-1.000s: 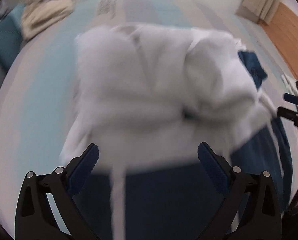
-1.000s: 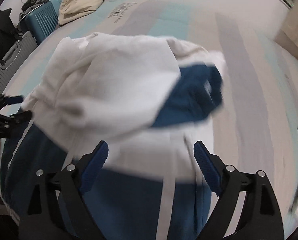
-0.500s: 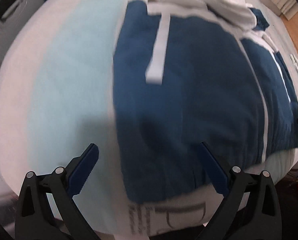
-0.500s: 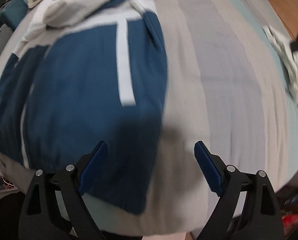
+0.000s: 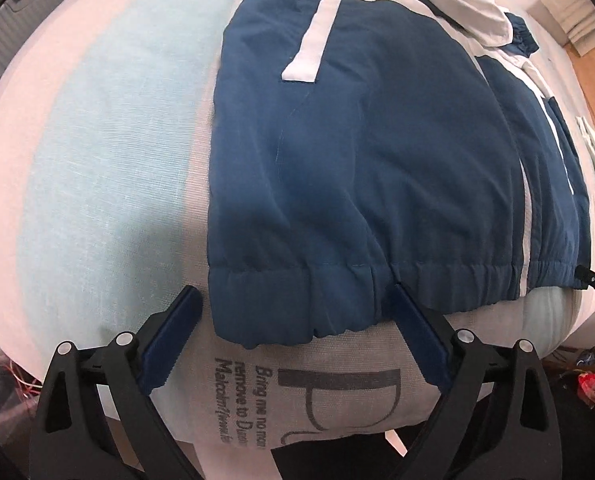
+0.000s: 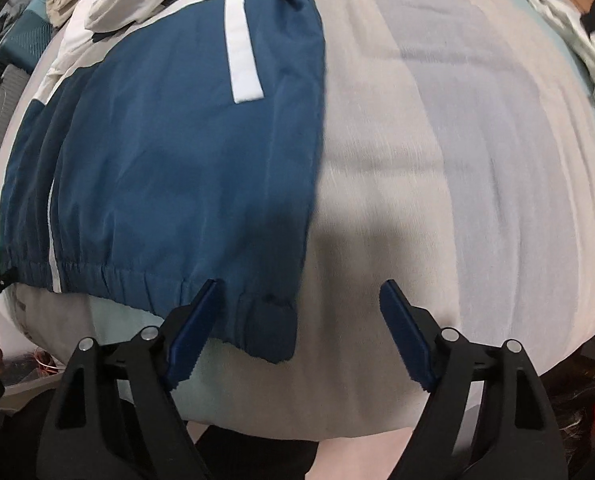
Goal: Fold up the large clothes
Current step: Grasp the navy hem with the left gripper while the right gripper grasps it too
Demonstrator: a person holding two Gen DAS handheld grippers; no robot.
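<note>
I have dropped both from the white top to the jacket [image 5: 357, 152] hem at the bed [image 5: 97, 140] edge; left hand-held gripper [image 5: 297, 320] and right hand-held gripper [image 6: 297, 316] gape wide, ready to pinch its corners.

Grippers [image 5: 297, 304] now at jacket [image 5: 357, 140] hem (lower)

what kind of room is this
Probably a bedroom. The blue and white jacket is spread on a bare mattress, a suitcase stands beside it, and other clothes lie about.
</note>
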